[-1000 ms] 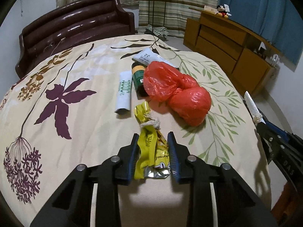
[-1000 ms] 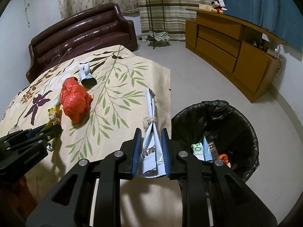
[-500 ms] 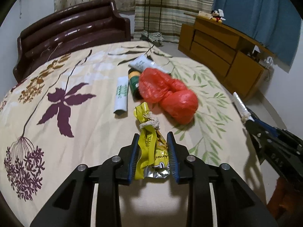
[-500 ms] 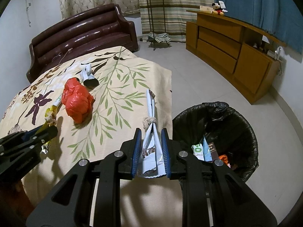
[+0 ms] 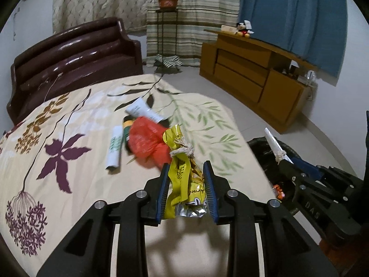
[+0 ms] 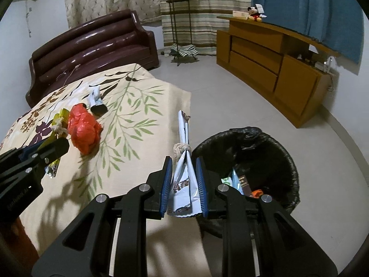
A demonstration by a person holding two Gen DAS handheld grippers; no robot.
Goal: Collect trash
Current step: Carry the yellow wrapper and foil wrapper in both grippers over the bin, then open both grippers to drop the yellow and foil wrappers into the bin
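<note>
My left gripper (image 5: 185,173) is shut on a yellow snack wrapper (image 5: 182,168) tied with string, held above the bed. My right gripper (image 6: 183,168) is shut on a white-and-blue wrapper (image 6: 184,173), also tied with string, beside a black-lined trash bin (image 6: 260,145) that holds some wrappers. A red plastic bag (image 5: 145,140) lies on the floral bedspread (image 5: 69,120) with a white tube (image 5: 114,147), a dark bottle (image 5: 126,127) and a white tube with a black cap (image 5: 143,110). In the right wrist view the left gripper (image 6: 53,147) hovers next to the red bag (image 6: 84,131).
A dark brown headboard (image 5: 73,53) stands behind the bed. A wooden dresser (image 6: 272,53) lines the right wall with a plush toy (image 6: 254,13) on top. A plant stand (image 6: 177,23) stands before the striped curtain. Tiled floor (image 6: 230,101) lies between bed and dresser.
My left gripper has lifted and swung right with the yellow wrapper, so the bin has come into its view. The right gripper has stayed put with its wrapper.
</note>
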